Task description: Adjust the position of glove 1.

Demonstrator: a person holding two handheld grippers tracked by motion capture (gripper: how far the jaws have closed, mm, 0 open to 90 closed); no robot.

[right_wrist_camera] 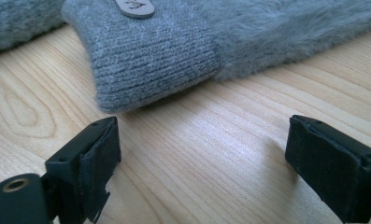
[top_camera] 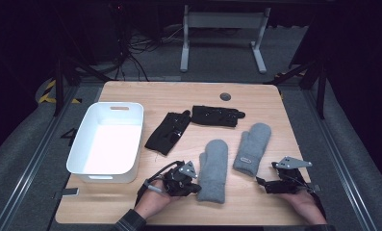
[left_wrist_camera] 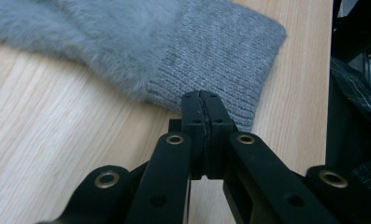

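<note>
1. The left gripper [left_wrist_camera: 203, 100] had its jaws pressed flat together, pad to pad. Their tips sat at the edge of the ribbed cuff of the near grey mitten [left_wrist_camera: 174, 42]. Whether any knit was nipped between them could not be told; nothing showed in the seam.
2. The right gripper [right_wrist_camera: 199, 149] stood with its jaws spread wide over bare wood, holding nothing. The cuff of the second grey mitten [right_wrist_camera: 155, 51], with its small label patch [right_wrist_camera: 135, 7], lay just ahead of the tips, apart from both pads.
3. From above, the left gripper [top_camera: 181, 179] rested against the left side of the near mitten [top_camera: 213, 168]. The right gripper [top_camera: 280, 180] waited just right of the far mitten [top_camera: 252, 147].
4. Farther out from the left gripper, two black gloves [top_camera: 169, 132] [top_camera: 216, 116] lay on the table [top_camera: 256, 207], well beyond the mittens.
5. The white bin [top_camera: 109, 139] to the left gripper's left was empty.
6. My read: this was a sort into the bin, barely started. No mitten was lifted, nothing was in the bin, and all four pieces were left to move. The first grip looked unsecured.
</note>
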